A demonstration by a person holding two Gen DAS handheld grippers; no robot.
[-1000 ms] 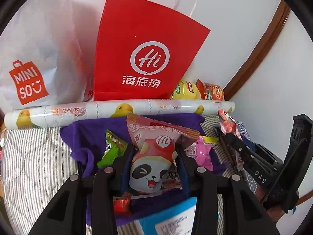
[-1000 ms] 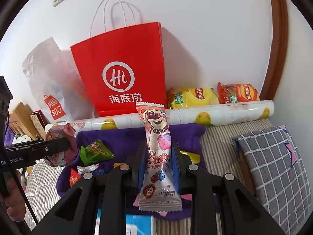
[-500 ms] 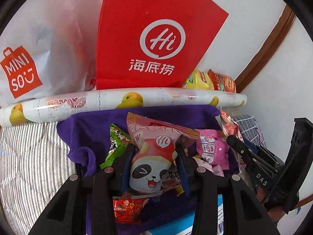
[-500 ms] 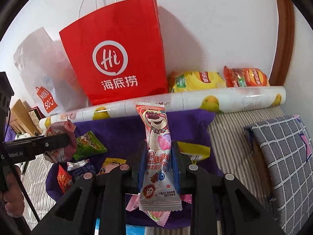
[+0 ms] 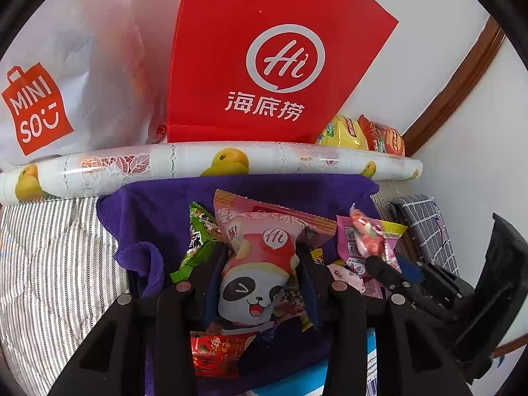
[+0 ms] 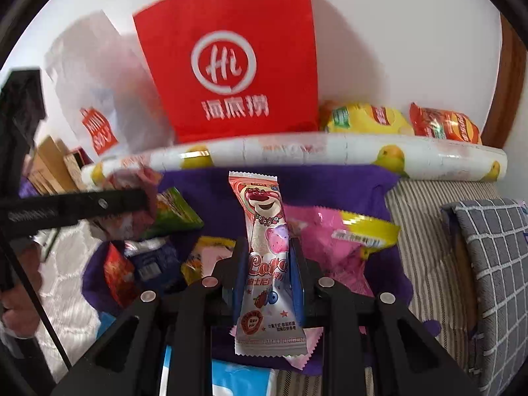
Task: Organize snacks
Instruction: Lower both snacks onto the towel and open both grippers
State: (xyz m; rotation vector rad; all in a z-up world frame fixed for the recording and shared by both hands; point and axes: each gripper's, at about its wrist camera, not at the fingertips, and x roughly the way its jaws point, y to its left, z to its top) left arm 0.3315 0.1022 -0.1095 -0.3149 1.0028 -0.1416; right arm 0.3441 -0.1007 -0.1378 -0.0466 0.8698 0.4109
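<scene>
snacks are mostly still loose on the purple cloth [image 5: 158,211], so by my reading the sorting is at an early or middle stage. the left gripper [image 5: 259,277] has its fingers pinched narrow on a pink panda packet [image 5: 254,264], held above the cloth, and the right gripper [image 6: 268,264] is clamped the same way on a slim strawberry-bear bar [image 6: 265,231], standing upright between its fingers. left on the cloth are a green packet [image 5: 198,231], a pink packet with a yellow edge [image 6: 330,231], a small red packet [image 5: 214,351] and a few others bunched near the grippers. behind a duck-print roll [image 5: 231,161] lie a yellow chip bag [image 6: 366,120] and an orange one [image 6: 445,127], beside a red paper bag [image 5: 264,66] standing against the wall. where the sorted snacks should end up cannot be told, so both held packets and the loose pile still look undone.
</scene>
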